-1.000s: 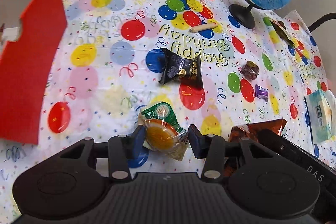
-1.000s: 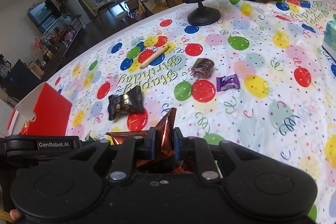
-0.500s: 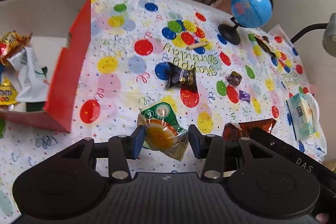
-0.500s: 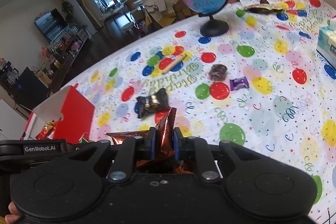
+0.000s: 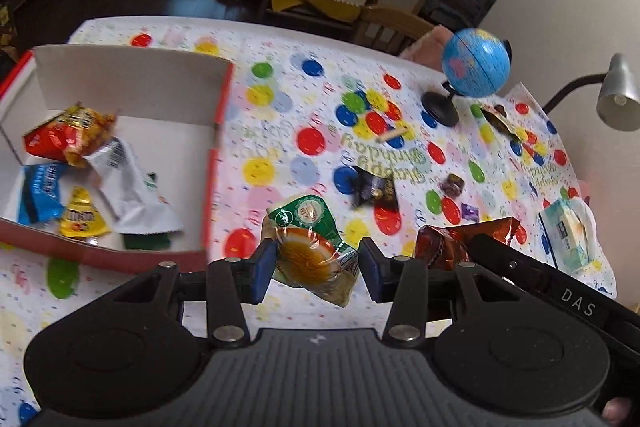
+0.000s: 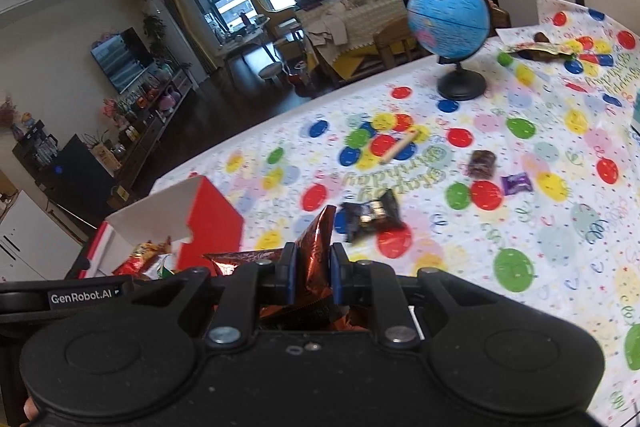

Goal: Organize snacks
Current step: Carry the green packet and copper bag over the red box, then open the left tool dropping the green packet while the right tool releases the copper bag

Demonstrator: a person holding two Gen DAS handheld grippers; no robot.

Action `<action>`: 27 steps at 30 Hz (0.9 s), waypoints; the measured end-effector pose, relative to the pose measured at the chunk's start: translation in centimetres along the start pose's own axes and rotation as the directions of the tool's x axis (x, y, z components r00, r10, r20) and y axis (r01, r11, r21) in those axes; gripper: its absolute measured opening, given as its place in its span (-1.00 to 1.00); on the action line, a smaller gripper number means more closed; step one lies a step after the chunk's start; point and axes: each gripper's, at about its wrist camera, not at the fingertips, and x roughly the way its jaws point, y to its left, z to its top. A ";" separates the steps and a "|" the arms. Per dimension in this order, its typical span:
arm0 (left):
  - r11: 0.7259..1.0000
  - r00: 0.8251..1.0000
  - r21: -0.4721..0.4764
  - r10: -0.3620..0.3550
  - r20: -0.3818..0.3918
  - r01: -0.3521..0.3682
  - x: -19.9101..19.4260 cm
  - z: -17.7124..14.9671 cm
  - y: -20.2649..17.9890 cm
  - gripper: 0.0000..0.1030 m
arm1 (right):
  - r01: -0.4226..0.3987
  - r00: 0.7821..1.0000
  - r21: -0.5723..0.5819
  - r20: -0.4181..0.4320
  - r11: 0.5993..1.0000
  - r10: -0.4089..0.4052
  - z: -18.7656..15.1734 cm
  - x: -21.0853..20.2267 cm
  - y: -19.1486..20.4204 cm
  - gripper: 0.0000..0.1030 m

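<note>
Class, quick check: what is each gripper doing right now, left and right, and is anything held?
Left gripper: closed on the green-topped clear snack pack, held above the table.
Right gripper: shut on the shiny red-brown foil packet.

Both grippers, left gripper and right gripper, are matte black with blue-padded fingers, silver screws (white "GenRobot.AI" lettering left of the right gripper's fingers).

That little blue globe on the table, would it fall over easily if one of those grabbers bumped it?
Probably, if hit high: the globe is a big ball on a thin curved arm. Its round black base looks wide and flat, so a low nudge might just slide it across the smooth-looking tablecloth.
</note>
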 end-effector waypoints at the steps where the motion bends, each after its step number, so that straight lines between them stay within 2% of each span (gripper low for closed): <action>1: 1.000 1.000 -0.003 0.004 0.005 -0.004 -0.4 0.1 0.6 -0.14 | -0.004 1.000 -0.002 0.003 1.000 0.004 0.0 0.1 0.6 -0.71; 15: 0.997 0.996 -0.057 0.059 0.065 -0.055 -4.6 1.6 9.7 -0.14 | -0.063 0.997 -0.090 0.031 0.994 0.066 -0.7 2.6 10.8 -0.71; 22: 0.990 0.989 -0.083 0.118 0.093 -0.110 -5.6 3.0 14.4 -0.13 | -0.081 0.995 -0.145 0.039 0.986 0.088 -0.4 6.0 15.7 -0.71; 27: 0.982 0.982 -0.101 0.170 0.082 -0.161 -5.0 4.1 17.7 -0.13 | -0.060 0.997 -0.209 0.030 0.976 0.068 -0.5 9.2 18.4 -0.71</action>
